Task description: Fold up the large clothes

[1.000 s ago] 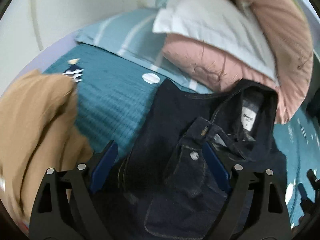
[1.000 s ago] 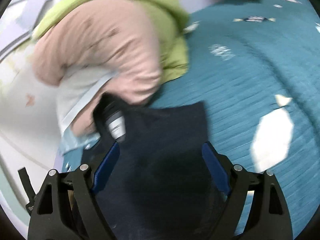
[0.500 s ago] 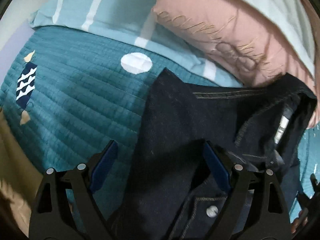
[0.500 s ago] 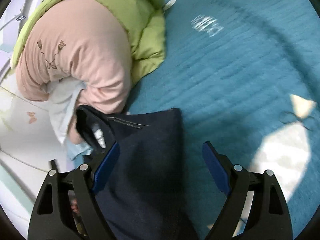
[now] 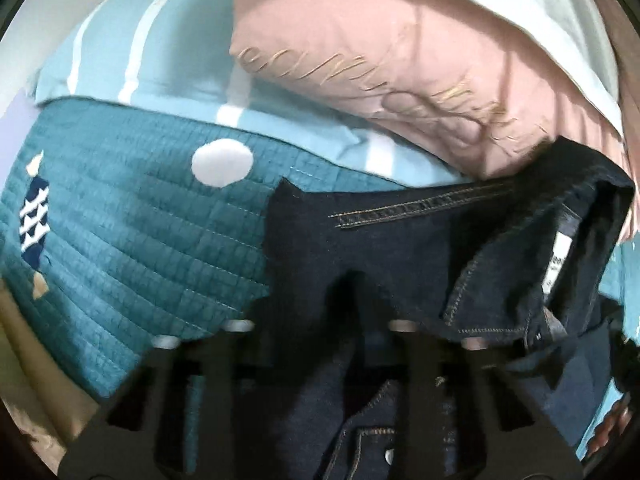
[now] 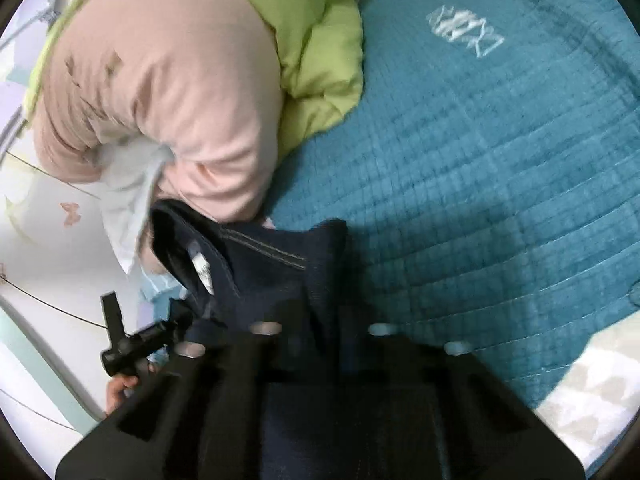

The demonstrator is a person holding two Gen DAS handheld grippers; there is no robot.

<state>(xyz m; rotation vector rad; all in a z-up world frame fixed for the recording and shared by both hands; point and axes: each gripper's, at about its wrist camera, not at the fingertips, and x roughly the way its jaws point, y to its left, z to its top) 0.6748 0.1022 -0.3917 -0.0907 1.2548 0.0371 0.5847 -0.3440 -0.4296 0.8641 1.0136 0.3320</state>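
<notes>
One dark denim garment (image 5: pixel 392 240) lies on a teal quilted bedspread (image 5: pixel 132 248), its open waistband with a white label touching one pink pillow (image 5: pixel 400 92) at the head of the bed. Two black grippers come down on it: the left gripper (image 5: pixel 320 312) and the right gripper (image 6: pixel 320 320) each have jaws closing, with a fold of denim between them. Also in view are one lime-green duvet (image 6: pixel 320 48), one pale blue striped pillow (image 5: pixel 168 56) and one tan garment (image 5: pixel 24 360) at the bedspread's edge.
</notes>
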